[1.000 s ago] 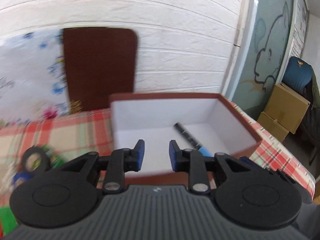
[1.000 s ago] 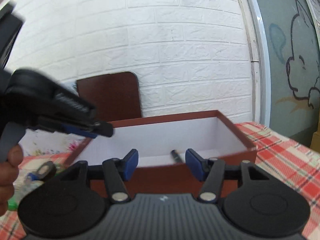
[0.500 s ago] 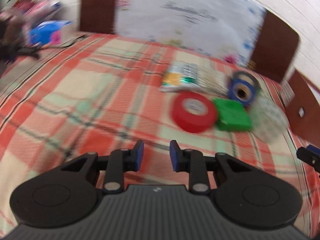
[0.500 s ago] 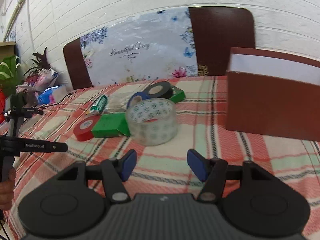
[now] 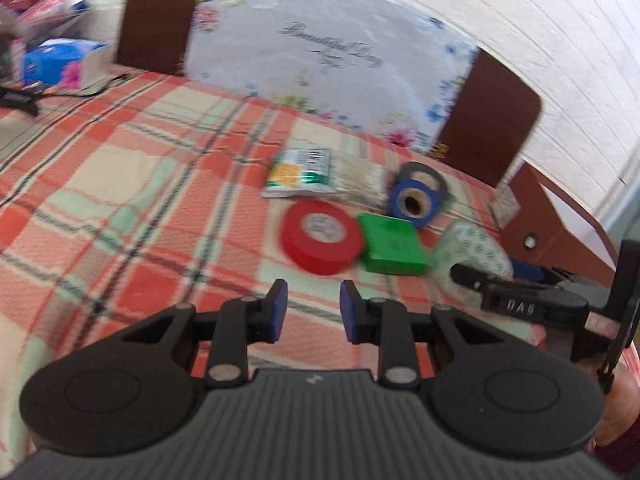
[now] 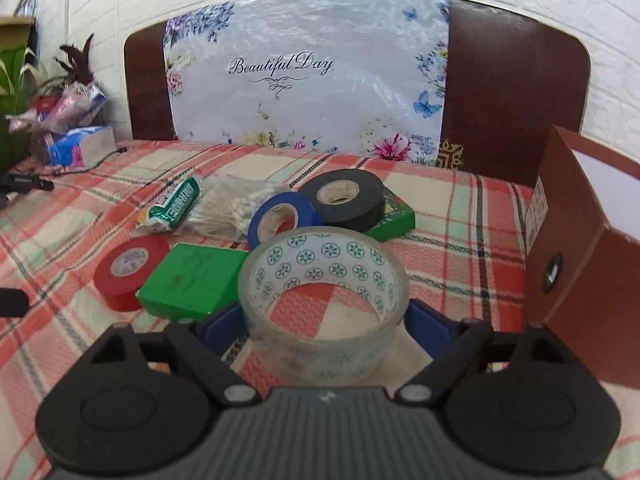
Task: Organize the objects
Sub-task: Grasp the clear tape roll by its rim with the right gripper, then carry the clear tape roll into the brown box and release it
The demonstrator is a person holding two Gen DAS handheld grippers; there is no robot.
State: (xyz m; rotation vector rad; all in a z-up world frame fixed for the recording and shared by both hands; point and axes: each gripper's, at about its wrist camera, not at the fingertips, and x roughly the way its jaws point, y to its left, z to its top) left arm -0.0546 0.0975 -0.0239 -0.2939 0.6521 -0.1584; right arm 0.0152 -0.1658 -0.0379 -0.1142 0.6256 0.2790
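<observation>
Jaws of right gripper [image 6: 324,330] just widened, astride clear tape roll [image 6: 323,295].

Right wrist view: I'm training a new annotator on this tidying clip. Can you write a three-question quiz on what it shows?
1. True or false: the clear patterned tape roll stands between the wide-apart fingers of the right gripper.
2. Which lies nearest the brown box? A) red tape roll B) black tape roll C) bag of cotton swabs
3. Fill in: the blue tape roll leans against the ____ tape roll.

Key: 1 true; 2 B; 3 black.
</observation>
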